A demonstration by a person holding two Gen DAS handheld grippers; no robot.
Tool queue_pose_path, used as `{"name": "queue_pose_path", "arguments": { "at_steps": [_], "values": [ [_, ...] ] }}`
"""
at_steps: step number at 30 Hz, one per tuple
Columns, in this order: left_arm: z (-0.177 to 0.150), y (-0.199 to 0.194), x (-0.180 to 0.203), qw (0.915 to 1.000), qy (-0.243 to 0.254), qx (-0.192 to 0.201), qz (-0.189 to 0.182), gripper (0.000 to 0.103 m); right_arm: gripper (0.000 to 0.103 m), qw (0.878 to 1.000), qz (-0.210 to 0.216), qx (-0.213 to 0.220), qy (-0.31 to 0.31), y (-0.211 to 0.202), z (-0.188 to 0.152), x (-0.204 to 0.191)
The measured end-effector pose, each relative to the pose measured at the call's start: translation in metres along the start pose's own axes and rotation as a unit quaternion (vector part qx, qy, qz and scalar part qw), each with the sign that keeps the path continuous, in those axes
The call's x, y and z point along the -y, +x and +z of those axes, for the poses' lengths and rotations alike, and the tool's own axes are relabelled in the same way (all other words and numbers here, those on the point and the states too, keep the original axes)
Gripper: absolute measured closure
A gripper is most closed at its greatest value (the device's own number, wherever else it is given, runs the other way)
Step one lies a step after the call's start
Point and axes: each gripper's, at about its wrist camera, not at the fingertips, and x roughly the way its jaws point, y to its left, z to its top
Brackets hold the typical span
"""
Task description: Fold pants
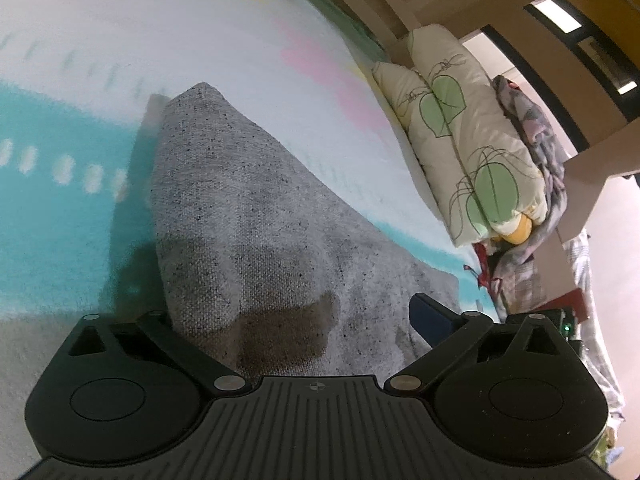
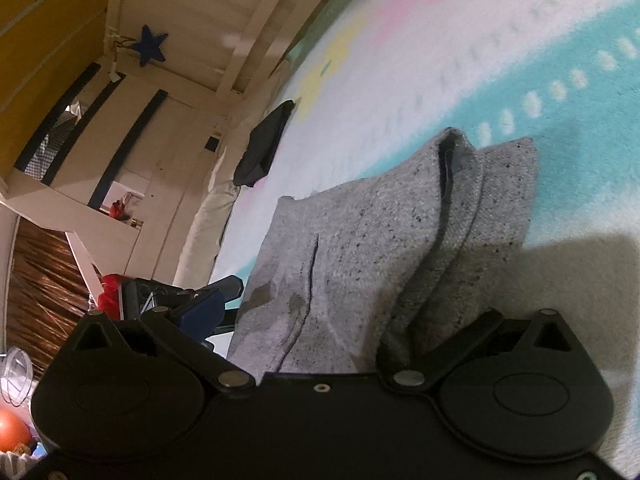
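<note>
The grey speckled pants lie folded on a pastel blanket and fill the middle of both views. My left gripper is wide open with the cloth lying between its jaws; its blue right fingertip shows, while the left one is hidden under the fabric. My right gripper is also wide open over the pants' edge, with only the blue left fingertip in sight. Neither holds anything.
The white, teal and pink blanket covers the bed. Leaf-print pillows and a bundled cloth lie along one edge. A dark garment lies at the far end, and a wooden bed frame rises behind it.
</note>
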Motion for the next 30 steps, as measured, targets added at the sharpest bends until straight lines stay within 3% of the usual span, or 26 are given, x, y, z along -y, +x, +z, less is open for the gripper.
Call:
{"name": "queue_pose_path", "arguments": {
  "at_steps": [2, 5, 6, 7, 8, 10, 12, 15, 19, 23, 30],
  "values": [
    [0.0, 0.0, 0.003, 0.9999, 0.0, 0.001, 0.014, 0.008, 0.0, 1.0, -0.011, -0.007, -0.015, 0.002, -0.002, -0.004],
    [-0.003, -0.002, 0.011, 0.9982, 0.012, 0.005, 0.058, 0.032, 0.003, 0.999, -0.034, -0.014, -0.024, 0.004, -0.002, -0.013],
    [-0.004, -0.003, 0.013, 0.9968, 0.021, 0.007, 0.077, 0.044, 0.017, 0.998, -0.048, -0.015, -0.023, 0.003, -0.003, -0.015],
    [-0.005, -0.005, 0.015, 0.9954, 0.028, 0.009, 0.091, 0.053, 0.043, 0.997, -0.068, -0.015, -0.024, 0.001, -0.003, -0.017],
    [-0.007, -0.006, 0.015, 0.9947, 0.034, 0.013, 0.096, 0.057, 0.055, 0.995, -0.096, -0.012, -0.027, -0.001, -0.005, -0.018],
    [-0.009, -0.01, 0.015, 0.9953, 0.031, 0.018, 0.09, 0.076, 0.059, 0.994, -0.107, -0.005, -0.027, -0.007, -0.008, -0.018],
    [-0.011, -0.016, 0.023, 0.994, 0.04, 0.029, 0.097, 0.082, 0.06, 0.992, -0.118, 0.0, -0.034, -0.009, -0.012, -0.025],
    [-0.013, -0.026, 0.041, 0.9905, 0.077, 0.047, 0.104, 0.084, 0.061, 0.988, -0.139, 0.006, -0.068, -0.009, -0.014, -0.051],
    [-0.001, -0.049, 0.052, 0.9906, 0.066, 0.076, 0.092, 0.084, 0.061, 0.988, -0.126, 0.021, -0.086, -0.017, -0.006, -0.077],
    [0.034, -0.07, 0.057, 0.9862, 0.079, 0.114, 0.091, 0.084, 0.061, 0.99, -0.101, 0.034, -0.089, -0.011, 0.017, -0.095],
    [0.11, -0.07, 0.032, 0.9784, 0.088, 0.132, 0.133, 0.084, 0.061, 0.99, -0.085, 0.032, -0.105, 0.046, 0.086, -0.122]
  ]
}}
